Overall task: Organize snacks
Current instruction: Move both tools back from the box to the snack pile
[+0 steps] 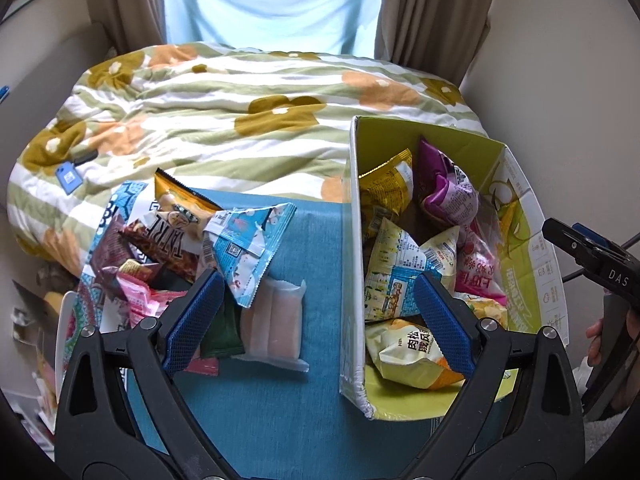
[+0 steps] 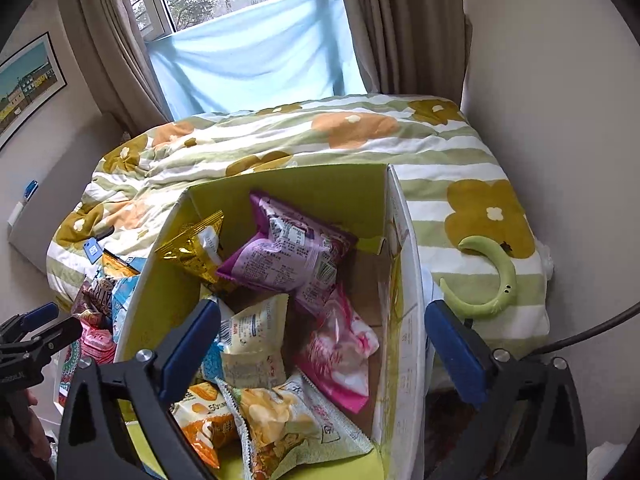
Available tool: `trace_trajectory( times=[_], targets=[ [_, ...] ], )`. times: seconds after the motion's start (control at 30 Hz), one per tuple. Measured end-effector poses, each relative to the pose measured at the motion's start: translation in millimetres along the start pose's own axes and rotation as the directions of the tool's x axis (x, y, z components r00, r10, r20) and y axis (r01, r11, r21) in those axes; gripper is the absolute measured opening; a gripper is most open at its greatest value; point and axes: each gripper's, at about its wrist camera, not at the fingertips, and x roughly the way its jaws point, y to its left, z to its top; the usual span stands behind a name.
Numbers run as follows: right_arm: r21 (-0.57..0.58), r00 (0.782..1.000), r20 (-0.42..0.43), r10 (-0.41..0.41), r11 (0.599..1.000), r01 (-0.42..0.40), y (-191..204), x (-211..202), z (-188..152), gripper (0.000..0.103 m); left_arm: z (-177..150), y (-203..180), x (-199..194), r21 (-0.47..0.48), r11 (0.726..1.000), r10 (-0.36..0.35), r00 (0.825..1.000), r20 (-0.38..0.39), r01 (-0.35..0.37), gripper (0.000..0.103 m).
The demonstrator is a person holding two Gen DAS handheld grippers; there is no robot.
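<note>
Both grippers, left (image 1: 316,312) and right (image 2: 322,350), hang with jaws apart and empty, since loose packets (image 1: 256,248) on the counter's left edge await the box (image 1: 352,264).

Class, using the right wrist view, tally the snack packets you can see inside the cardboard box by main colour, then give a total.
Gold packet: 1
Purple packet: 1
Pink packet: 1
Cream packet: 1
Orange packet: 1
Pale green packet: 1
Total: 6
</note>
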Motion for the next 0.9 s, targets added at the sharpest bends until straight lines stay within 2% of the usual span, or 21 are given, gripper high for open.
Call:
trace_trajectory(
  times=[0.17, 0.37, 0.63, 0.9],
  targets=[
    [-0.027, 1.000, 0.011, 0.013, 1.000, -0.012, 6.0, -12.3, -1.9, 0.102, -12.4, 7.8, -21.6, -0.002, 1.000, 0.028, 0.999, 0.022, -0.028, 0.095],
    [-0.062, 1.000, 0.024, 0.017, 0.998, -0.016, 21.7, -25.9, -2.8, 0.102, -24.0, 37.3, -51.3, -0.036, 0.998, 0.060, 0.996, 0.059, -0.058, 0.095],
    [-0.090, 0.993, 0.093, 0.072, 0.994, -0.064, 68.6, -60.6, -5.7, 0.102, -39.8, 103.1, -96.2, -0.083, 0.993, 0.091, 0.989, 0.119, -0.081, 0.095],
    [-0.079, 0.986, 0.129, 0.106, 0.992, -0.096, 140.0, -74.6, -19.3, 0.102, -41.0, 184.7, -115.6, -0.074, 0.995, 0.079, 0.989, 0.125, -0.070, 0.095]
  ],
)
